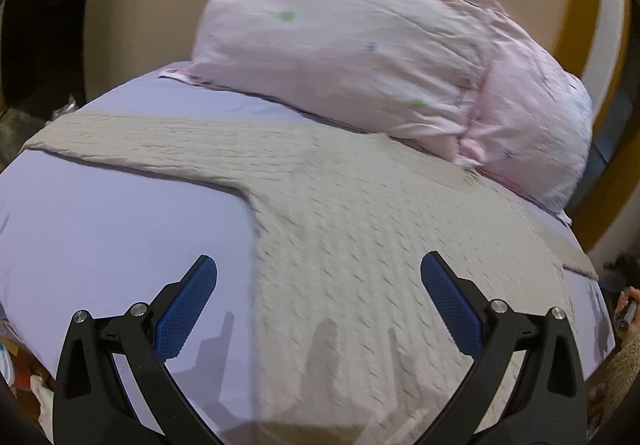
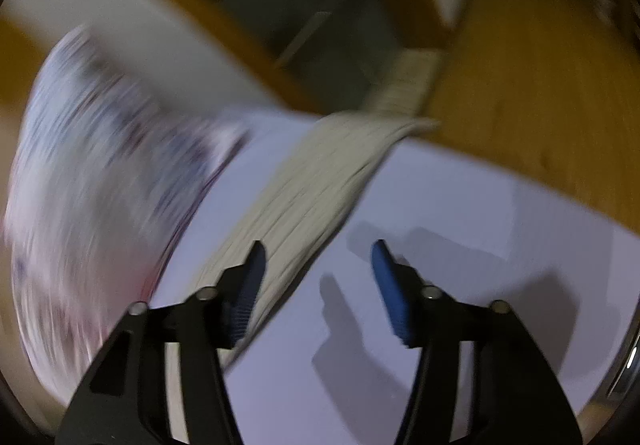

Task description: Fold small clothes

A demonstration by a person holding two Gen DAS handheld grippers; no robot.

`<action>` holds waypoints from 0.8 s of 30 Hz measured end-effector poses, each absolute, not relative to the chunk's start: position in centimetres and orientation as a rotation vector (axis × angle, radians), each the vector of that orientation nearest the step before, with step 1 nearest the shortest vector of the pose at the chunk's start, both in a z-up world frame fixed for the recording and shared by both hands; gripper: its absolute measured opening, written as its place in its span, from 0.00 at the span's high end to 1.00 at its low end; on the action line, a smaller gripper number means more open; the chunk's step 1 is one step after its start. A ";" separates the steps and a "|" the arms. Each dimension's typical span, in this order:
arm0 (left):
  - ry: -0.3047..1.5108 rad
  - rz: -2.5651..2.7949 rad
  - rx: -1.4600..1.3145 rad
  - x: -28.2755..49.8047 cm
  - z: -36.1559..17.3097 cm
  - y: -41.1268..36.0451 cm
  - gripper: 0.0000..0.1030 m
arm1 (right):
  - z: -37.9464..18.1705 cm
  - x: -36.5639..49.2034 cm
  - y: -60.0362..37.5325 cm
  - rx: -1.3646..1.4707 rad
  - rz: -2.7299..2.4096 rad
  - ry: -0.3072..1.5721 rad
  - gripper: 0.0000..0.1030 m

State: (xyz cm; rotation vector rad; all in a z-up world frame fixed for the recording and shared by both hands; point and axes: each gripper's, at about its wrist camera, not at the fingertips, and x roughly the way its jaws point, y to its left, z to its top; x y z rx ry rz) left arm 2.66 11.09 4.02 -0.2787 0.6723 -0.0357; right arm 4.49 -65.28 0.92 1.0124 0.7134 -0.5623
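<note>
A beige knit sweater [image 1: 360, 229] lies spread flat on the lavender bed sheet [image 1: 120, 229], one sleeve stretched to the left. My left gripper [image 1: 318, 269] is open and empty, hovering above the sweater's lower body near its left side edge. In the right wrist view, which is motion blurred, the other sleeve [image 2: 316, 181] runs diagonally to the bed's far edge. My right gripper [image 2: 318, 257] is open and empty, just above the sheet [image 2: 440, 245], with its left finger over the sleeve's lower edge.
A pink floral pillow [image 1: 360, 57] rests at the head of the bed, touching the sweater's top edge; it also shows in the right wrist view [image 2: 92, 181]. A wooden bed frame [image 2: 532, 125] borders the mattress. Clutter lies off the bed's left edge [image 1: 24, 377].
</note>
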 end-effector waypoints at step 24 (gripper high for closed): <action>0.577 0.298 -0.670 5.4 5.1 29.0 0.01 | 11.4 11.8 -46.9 0.623 0.051 0.484 0.94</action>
